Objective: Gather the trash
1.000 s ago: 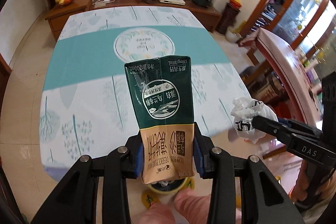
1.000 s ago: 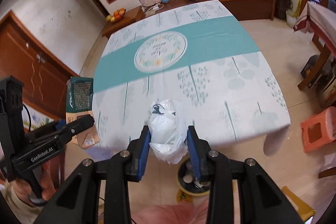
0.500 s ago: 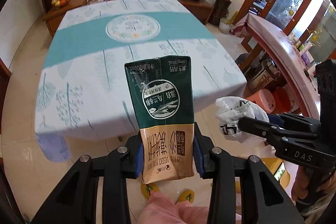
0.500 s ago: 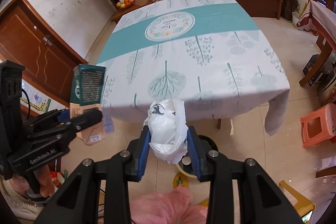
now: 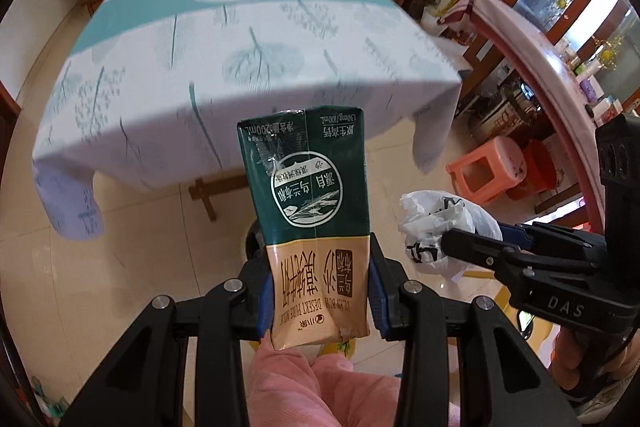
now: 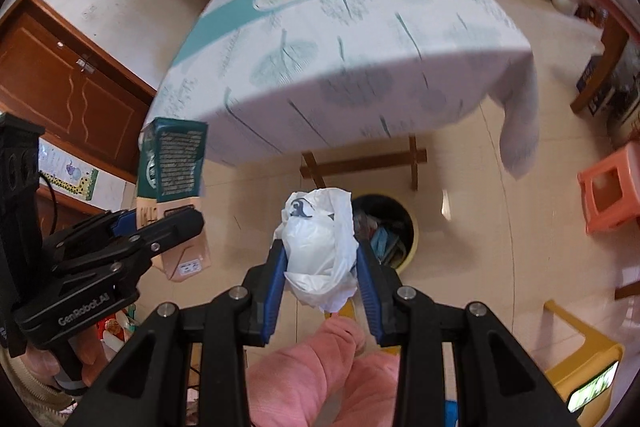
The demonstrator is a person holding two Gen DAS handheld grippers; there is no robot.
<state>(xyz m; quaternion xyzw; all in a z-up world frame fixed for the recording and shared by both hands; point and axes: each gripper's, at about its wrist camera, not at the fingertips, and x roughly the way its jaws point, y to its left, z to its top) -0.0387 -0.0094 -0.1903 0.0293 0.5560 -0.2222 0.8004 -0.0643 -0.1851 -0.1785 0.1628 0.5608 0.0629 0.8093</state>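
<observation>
Two pieces of trash were held, both over floor in front of table (image 5: 248, 67).

Bin (image 6: 402, 227) stood on floor under table edge, just past bag.

Milk carton (image 5: 308, 211): stiff card, slightly dented, probably empty and light. Left gripper (image 5: 320, 291) jaws partly closed on tan lower end; flat sides gave good hold.

Plastic bag (image 6: 320, 247): soft, crumpled, slippery, very light. Right gripper (image 6: 320, 279) jaws partly closed, pinched bunched middle.

One milk carton (image 5: 308, 203), one plastic bag (image 6: 320, 247), one trash bin (image 6: 394, 227), two stools (image 5: 486, 167).
</observation>
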